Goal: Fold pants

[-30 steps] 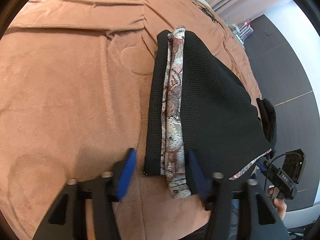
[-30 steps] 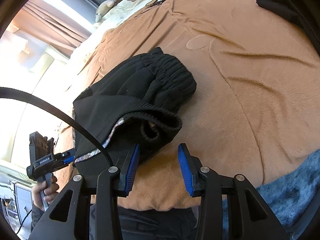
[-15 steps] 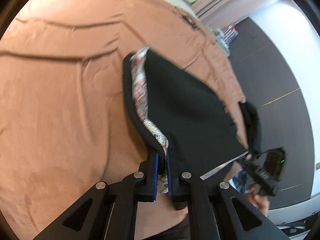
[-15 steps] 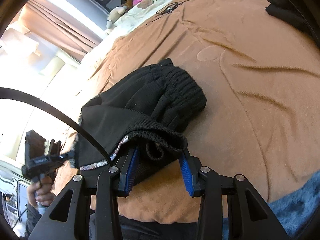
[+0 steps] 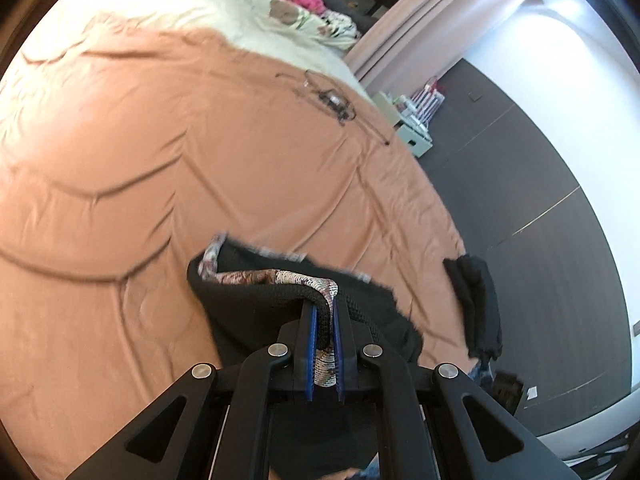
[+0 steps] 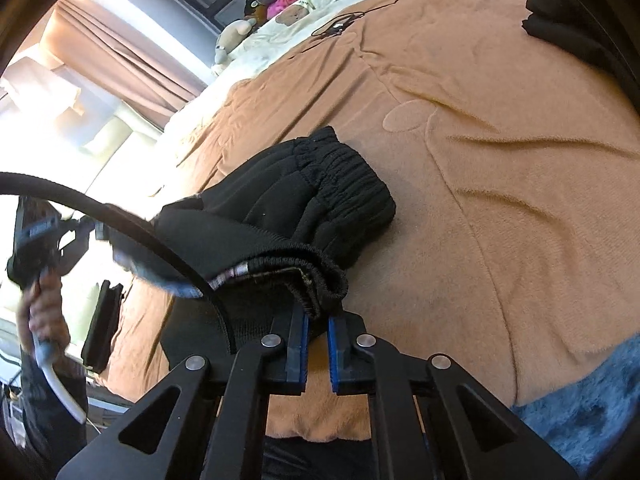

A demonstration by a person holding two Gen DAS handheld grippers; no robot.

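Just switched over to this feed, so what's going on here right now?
A person with two handheld grippers is folding black pants on a bed with an orange blanket. The left gripper is shut on a hem that shows patterned lining. The right gripper is clamped on the near edge. The held edges look raised off the blanket; the far end rests on it.

An orange blanket (image 5: 200,140) covers the bed, beside dark floor (image 5: 540,200), brown curtains (image 6: 132,60) and a sunlit window (image 6: 60,128).
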